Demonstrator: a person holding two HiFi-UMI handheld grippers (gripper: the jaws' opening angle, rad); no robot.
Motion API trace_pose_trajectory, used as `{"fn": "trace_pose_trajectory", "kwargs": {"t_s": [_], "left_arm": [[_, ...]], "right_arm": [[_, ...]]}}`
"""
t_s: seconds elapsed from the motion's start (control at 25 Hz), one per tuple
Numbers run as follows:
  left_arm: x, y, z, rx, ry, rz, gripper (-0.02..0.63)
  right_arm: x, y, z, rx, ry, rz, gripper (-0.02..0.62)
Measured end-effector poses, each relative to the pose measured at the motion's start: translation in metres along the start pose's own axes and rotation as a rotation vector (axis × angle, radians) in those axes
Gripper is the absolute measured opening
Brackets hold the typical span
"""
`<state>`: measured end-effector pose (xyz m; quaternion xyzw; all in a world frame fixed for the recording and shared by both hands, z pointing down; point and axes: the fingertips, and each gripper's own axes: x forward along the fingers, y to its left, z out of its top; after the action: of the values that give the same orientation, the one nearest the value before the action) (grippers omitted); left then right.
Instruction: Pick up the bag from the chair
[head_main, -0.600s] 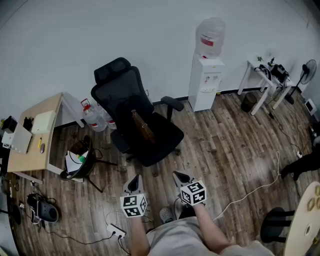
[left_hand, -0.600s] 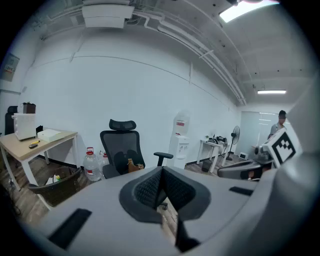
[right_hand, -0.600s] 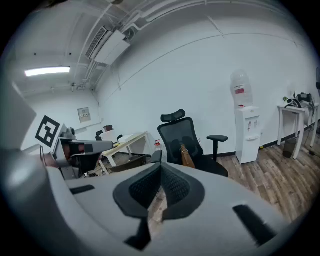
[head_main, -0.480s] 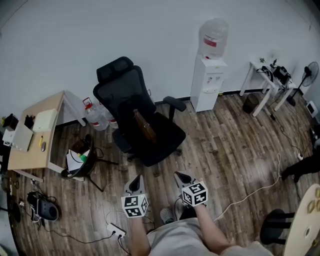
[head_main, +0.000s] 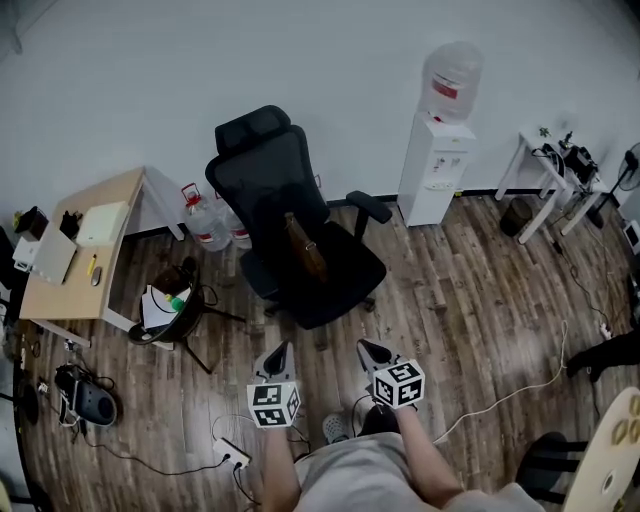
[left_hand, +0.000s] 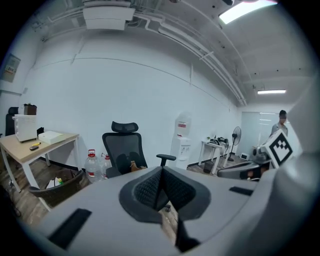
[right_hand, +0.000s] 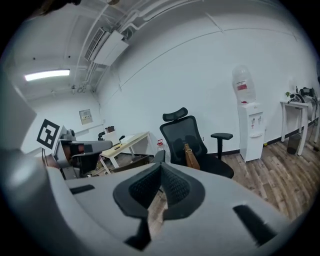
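Head view: a wooden desk (head_main: 78, 268) stands well to the left of the black chair (head_main: 285, 185); two water jugs (head_main: 208, 222) sit on the floor just beside the chair's left side; the left gripper (head_main: 282, 348) hovers in front of the chair, well apart from it, jaws pressed together on nothing; the brown bag (head_main: 306, 250) stands on the chair's seat, leaning against the backrest; the right gripper (head_main: 366, 347) hovers beside the left one, jaws likewise together and empty; a water dispenser (head_main: 440, 155) stands right of the chair by the wall.
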<state>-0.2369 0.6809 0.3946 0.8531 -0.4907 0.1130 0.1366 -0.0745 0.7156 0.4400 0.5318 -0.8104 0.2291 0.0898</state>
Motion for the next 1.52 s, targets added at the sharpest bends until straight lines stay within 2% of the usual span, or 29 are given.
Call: {"fn": "trace_pose_trajectory", "kwargs": {"t_s": [0.4,0.68,1.0,1.24,1.36,1.52], "left_arm": [[-0.001,0.023,0.005,0.022,0.001,0.017,0.006],[-0.008,0.043,0.0,-0.002,0.013,0.044,0.008],[0.024,0.063,-0.011,-0.056,0.049,0.074,0.008],[0.064,0.077,-0.001,-0.04,0.07,0.092,0.011],[0.087,0.09,0.008,-0.055,0.076,0.093,0.076],[0.122,0.101,0.029,-0.076,0.064,0.078,0.111]], "right_arm": [[0.016,0.014,0.011,-0.017,-0.011,0.039,0.009],[0.022,0.028,0.002,0.019,-0.003,0.063,0.057],[0.047,0.001,0.003,0.031,0.023,0.059,0.066],[0.087,-0.025,0.017,0.058,0.032,0.056,0.096],[0.109,-0.035,0.03,0.061,0.04,0.057,0.12],[0.133,-0.054,0.055,0.069,0.032,0.055,0.131]]}}
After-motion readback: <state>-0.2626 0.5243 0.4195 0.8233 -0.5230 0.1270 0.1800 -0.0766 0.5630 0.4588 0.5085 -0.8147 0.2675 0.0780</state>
